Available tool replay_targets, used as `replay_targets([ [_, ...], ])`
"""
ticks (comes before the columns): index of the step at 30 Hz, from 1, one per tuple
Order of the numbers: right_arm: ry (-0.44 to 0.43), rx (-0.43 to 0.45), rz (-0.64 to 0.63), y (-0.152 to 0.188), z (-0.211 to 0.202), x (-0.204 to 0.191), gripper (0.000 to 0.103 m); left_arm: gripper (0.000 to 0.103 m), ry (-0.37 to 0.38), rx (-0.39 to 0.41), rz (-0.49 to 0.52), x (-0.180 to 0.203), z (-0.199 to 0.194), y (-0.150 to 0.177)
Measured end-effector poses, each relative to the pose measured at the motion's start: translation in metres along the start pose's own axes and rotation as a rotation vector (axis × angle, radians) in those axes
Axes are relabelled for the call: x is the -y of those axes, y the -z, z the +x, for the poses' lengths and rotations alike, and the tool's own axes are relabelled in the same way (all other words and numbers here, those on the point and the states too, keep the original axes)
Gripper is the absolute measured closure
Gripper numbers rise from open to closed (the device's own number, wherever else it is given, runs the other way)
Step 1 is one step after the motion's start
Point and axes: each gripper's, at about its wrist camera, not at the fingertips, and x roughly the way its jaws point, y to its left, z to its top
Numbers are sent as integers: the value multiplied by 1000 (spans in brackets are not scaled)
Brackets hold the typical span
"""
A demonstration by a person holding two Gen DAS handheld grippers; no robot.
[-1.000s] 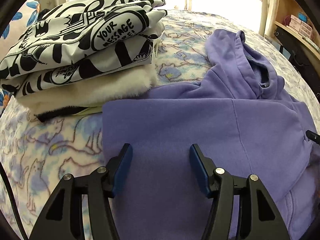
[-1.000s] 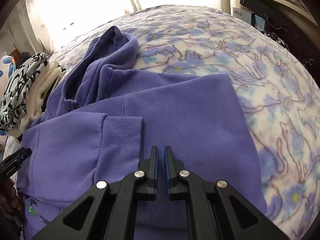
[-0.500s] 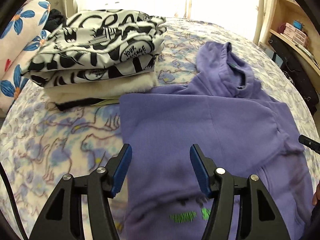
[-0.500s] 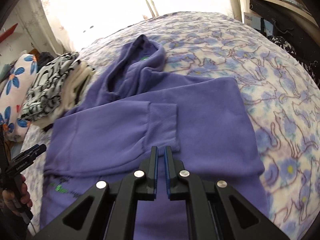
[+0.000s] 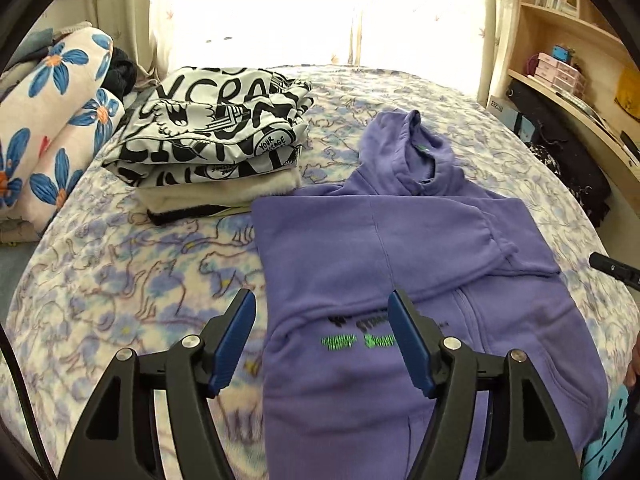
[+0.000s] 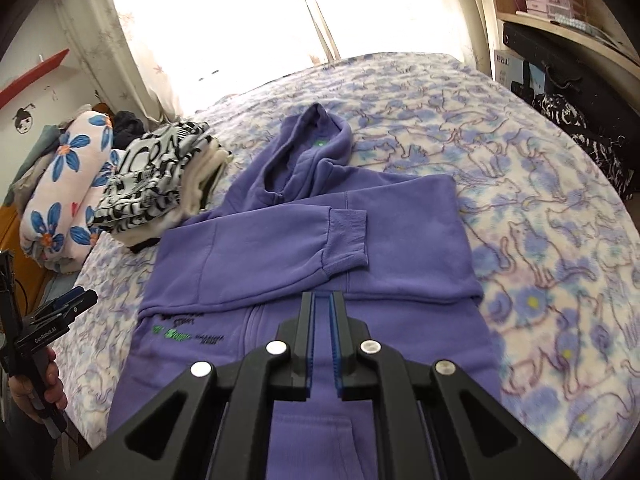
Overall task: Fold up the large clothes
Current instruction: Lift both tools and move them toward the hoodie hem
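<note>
A purple hoodie lies flat on the bed, front up, hood toward the window. Both sleeves are folded across the chest, and one ribbed cuff lies on top. Green and black print shows below the sleeves. My left gripper hovers above the hoodie's left edge; its jaws are opening and nothing is between them. My right gripper hangs over the zip below the folded sleeves, shut and holding nothing. A hand holds the left gripper at the right wrist view's left edge.
A stack of folded clothes, topped by a black-and-white print, sits left of the hood. Rolled floral bedding lies at the bed's far left. Wooden shelves and dark bags line the right side. The cat-print bedspread surrounds the hoodie.
Both grippers have drawn back and risen from the hoodie, so the whole garment and its print come into view. The left jaws have spread wider. The right jaws stay shut.
</note>
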Motion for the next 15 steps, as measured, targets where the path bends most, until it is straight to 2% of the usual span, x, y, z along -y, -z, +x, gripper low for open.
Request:
replay_targets([
  [2, -14, 14, 5, 7, -16, 3, 91, 34, 2, 6, 3, 0, -14, 8],
  [4, -20, 23, 9, 15, -29, 6, 80, 30, 4, 9, 4, 0, -26, 17],
  [6, -16, 33, 5, 23, -41, 8, 74, 26, 3, 15, 5, -1, -37, 25],
  [15, 10, 38, 34, 68, -80, 35, 71, 24, 16, -33, -21, -8, -62, 79],
])
